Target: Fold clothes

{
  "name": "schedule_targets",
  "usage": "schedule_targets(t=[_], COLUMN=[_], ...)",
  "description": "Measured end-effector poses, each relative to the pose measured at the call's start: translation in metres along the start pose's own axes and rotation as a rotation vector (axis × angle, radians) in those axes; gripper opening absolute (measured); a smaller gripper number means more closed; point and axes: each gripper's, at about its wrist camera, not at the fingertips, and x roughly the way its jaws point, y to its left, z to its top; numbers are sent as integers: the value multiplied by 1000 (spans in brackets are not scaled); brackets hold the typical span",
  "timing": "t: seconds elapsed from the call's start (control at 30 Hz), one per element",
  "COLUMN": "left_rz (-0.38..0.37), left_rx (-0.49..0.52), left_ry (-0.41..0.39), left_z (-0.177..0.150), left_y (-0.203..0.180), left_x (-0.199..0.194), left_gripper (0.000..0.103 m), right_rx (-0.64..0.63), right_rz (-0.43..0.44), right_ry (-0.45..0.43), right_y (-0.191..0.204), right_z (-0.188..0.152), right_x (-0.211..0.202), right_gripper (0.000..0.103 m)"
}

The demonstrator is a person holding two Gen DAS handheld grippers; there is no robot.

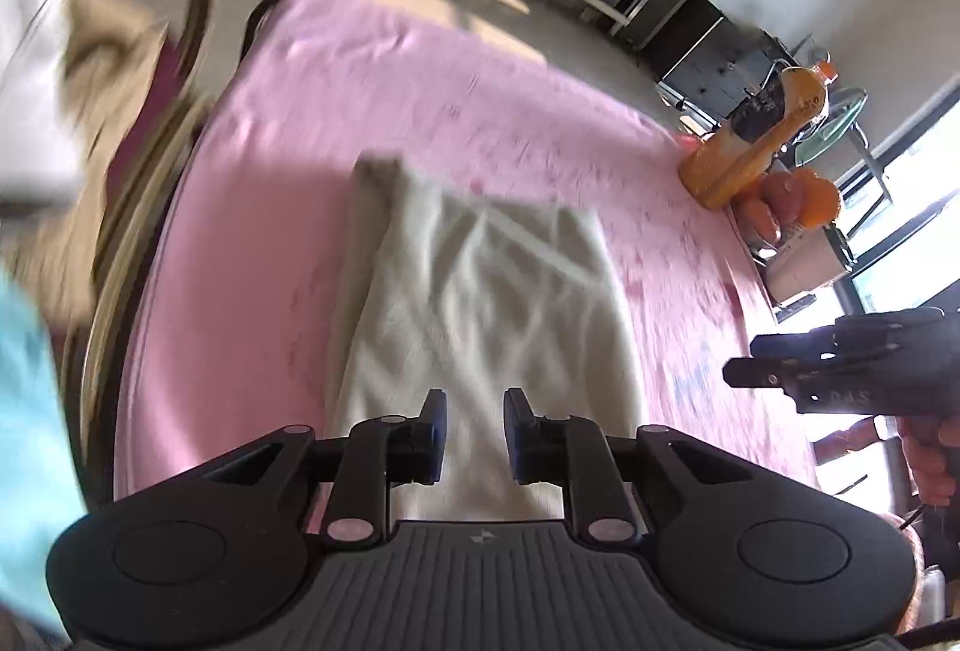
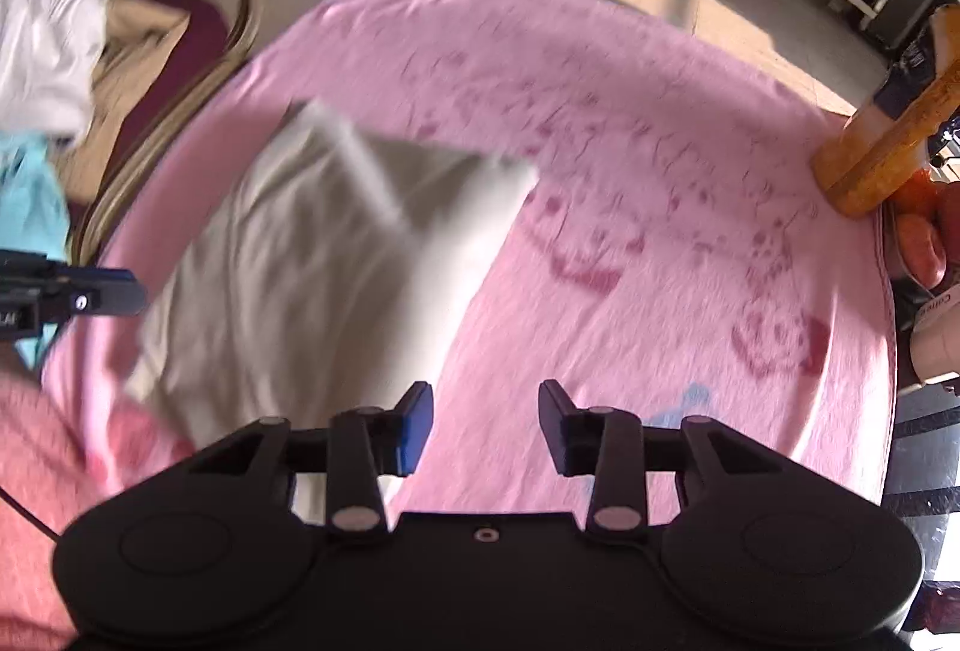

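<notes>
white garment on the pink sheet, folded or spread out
Folded. The white garment lies as a narrow rectangle with straight sides and layered creases on the pink sheet; neither gripper holds it.

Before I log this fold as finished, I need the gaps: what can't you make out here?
- Cream garment: motion blur in both views hides its type and fold edges; the left gripper covers its near end.
- Clothes pile: blurred and cut by the left edge, count unclear.
- Orange bottle: label unreadable, cut by the right-wrist edge.
- Right gripper: open, holding nothing.
</notes>
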Motion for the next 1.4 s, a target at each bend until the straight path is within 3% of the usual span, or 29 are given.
schedule_targets(t=[0.1, 0.2, 0.27, 0.37, 0.4, 0.47, 0.53, 0.63, 0.7, 0.73, 0.77, 0.9, 1.0, 1.03, 1.13, 1.23, 1.3, 1.33, 1.4], left_rz=[18, 88, 159, 227, 250, 296, 342, 317, 307, 303, 294, 187, 52, 9, -37, -18, -30, -43, 0], left_rx=[23, 18, -15, -34, -41, -54, -67, -86, -100, -108, -111, -57, 4, 10, -12, -174, -316, -386, -426], left_ry=[-14, -13, 30, 61, 72, 93, 114, 117, 106, 100, 80, -42, -55, -50, -2, 19, 8, -10, -66], left_z=[28, 47, 48, 41, 39, 34, 29, 28, 29, 29, 30, 42, 57, 61, 71, 72, 71, 71, 72], left_y=[-4, 2, 11, 22, 26, 34, 41, 47, 49, 50, 49, 34, 13, 8, 11, 47, 76, 86, 92], left_x=[32, 64, 75, 76, 76, 76, 76, 73, 64, 59, 53, 40, 55, 63, 95, 117, 121, 118, 106], left_gripper=[16, 10, 6, 10, 10, 9, 12, 11, 11, 10, 8, 7, 8, 8, 11, 9, 12, 12, 12], right_rx=[117, 381, 573, 724, 728, 698, 623, 554, 498, 470, 458, 426, 462, 492, 569, 657, 725, 793, 976], right_rz=[20, 165, 271, 337, 331, 312, 204, 124, 75, 51, 27, 58, 181, 257, 476, 623, 620, 678, 667], right_ry=[-53, -130, -160, -149, -145, -148, -180, -191, -187, -185, -210, -260, -295, -284, -226, -127, -118, -149, -226], right_y=[-24, -56, -73, -81, -78, -70, -58, -50, -50, -49, -51, -64, -69, -70, -66, -59, -65, -75, -95], right_z=[20, 33, 37, 44, 47, 52, 58, 62, 66, 68, 65, 54, 50, 51, 54, 49, 40, 33, 18], right_x=[33, 61, 81, 117, 127, 141, 142, 148, 139, 135, 124, 84, 71, 76, 103, 147, 175, 184, 187], right_gripper=[37, 37, 37, 37, 35, 8, 7, 8, 18, 29, 32, 32, 24, 11, 9, 10, 0, 0, 0])
